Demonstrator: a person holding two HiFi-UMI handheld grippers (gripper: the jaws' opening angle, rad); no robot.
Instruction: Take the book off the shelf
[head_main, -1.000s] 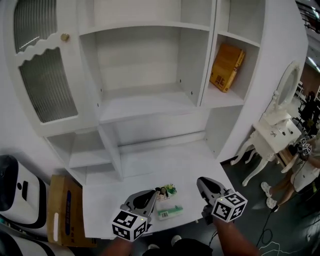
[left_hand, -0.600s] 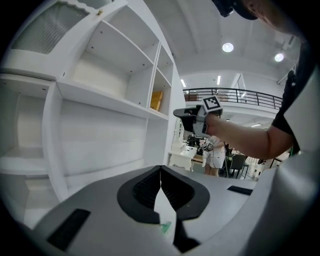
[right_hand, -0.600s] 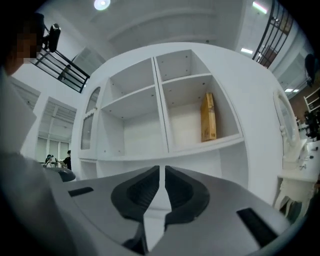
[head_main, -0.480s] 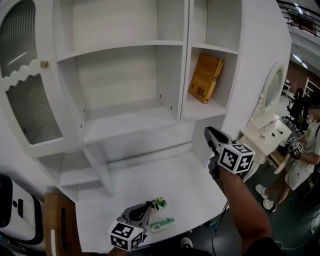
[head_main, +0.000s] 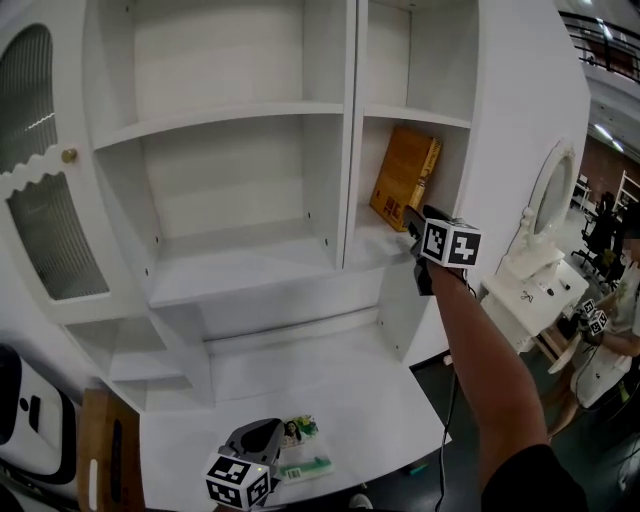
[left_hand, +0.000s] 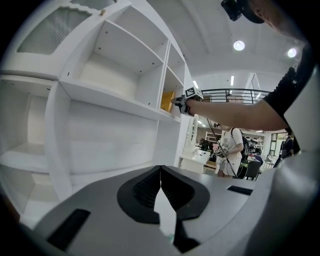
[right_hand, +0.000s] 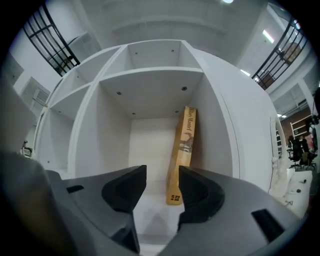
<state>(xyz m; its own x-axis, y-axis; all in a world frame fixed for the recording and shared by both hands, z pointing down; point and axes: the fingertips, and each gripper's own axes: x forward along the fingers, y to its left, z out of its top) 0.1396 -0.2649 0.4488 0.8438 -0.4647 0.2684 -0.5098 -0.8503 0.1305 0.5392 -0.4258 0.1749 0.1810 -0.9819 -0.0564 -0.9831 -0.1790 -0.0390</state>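
Sitting lowest in the head view, the left gripper (head_main: 262, 430) is cut off below its marker cube by the bottom edge. Its own view shows the jaws clenched tip to tip on nothing. Just beside it on the white desk top (head_main: 350, 390) lie two small packets (head_main: 300, 448), partly covered by it, their print too small to read. Higher up, the right gripper (head_main: 411, 221) is held out at the mouth of the right compartment of the shelf unit (head_main: 240, 108). Its jaws have just been opening and stand released, with nothing between the pads. Beyond them the book (head_main: 405, 175) leans against the compartment's right wall, its lower corner hidden behind the gripper in the head view. Farthest right, a person (head_main: 622, 330) is cut off by the frame edge.
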